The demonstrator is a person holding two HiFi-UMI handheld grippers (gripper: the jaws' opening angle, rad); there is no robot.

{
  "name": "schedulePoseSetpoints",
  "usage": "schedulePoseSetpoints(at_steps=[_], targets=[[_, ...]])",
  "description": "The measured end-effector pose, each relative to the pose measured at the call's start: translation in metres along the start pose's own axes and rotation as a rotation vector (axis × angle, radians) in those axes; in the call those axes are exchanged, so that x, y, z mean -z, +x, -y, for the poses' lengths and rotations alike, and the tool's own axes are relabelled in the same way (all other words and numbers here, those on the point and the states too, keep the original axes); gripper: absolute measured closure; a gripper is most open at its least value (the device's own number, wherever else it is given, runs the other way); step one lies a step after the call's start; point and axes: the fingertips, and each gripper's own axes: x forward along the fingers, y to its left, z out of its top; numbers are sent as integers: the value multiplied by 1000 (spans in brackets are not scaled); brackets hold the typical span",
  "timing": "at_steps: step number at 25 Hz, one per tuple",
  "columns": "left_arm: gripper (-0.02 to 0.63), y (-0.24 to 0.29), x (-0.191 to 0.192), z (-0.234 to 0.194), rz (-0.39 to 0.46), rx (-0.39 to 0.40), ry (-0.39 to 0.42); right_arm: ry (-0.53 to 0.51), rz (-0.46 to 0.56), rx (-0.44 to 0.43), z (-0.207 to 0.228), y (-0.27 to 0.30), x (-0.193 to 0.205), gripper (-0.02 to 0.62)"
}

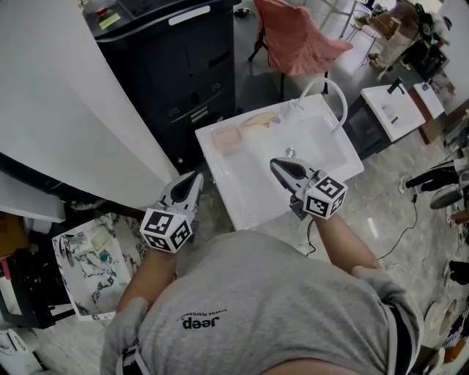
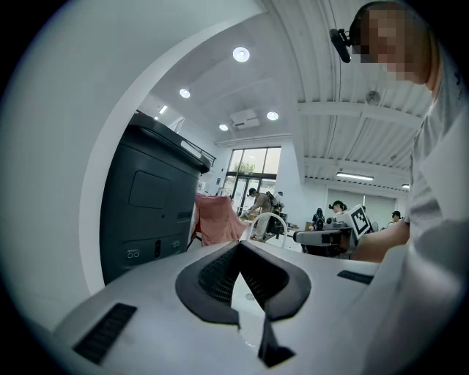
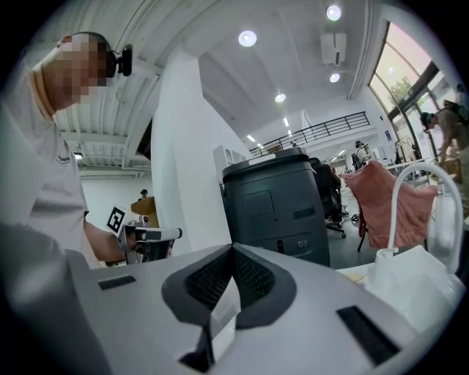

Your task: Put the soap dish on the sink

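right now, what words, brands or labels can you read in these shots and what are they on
"Jeep": on the grey shirt, upside down in the head view.
The small line of print next to it on the shirt is too small to read.
The yellow label and the white label on the black cabinet are too blurred to read.
Nothing else is readable in any view.

Sink (image 1: pixel 253 209): white.
Soap dish (image 1: pixel 226 139): pale pink.
Cabinet (image 1: pixel 176 58): black.
Draped cloth (image 1: pixel 293 36): salmon pink.
My shirt (image 1: pixel 278 307): grey.
My left gripper (image 1: pixel 196 176) and right gripper (image 1: pixel 274 162): grey bodies, black-and-white square markers.
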Motion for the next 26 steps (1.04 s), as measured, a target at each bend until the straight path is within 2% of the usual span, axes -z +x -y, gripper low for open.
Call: schedulePoseSetpoints(at_steps=[3, 26], targets=[[592, -1, 1, -1, -1, -1, -2, -30, -23, -3, -3, 1, 4, 546], [592, 9, 0, -13, 0, -3, -1, -31, -40, 11, 17, 17, -1, 546]])
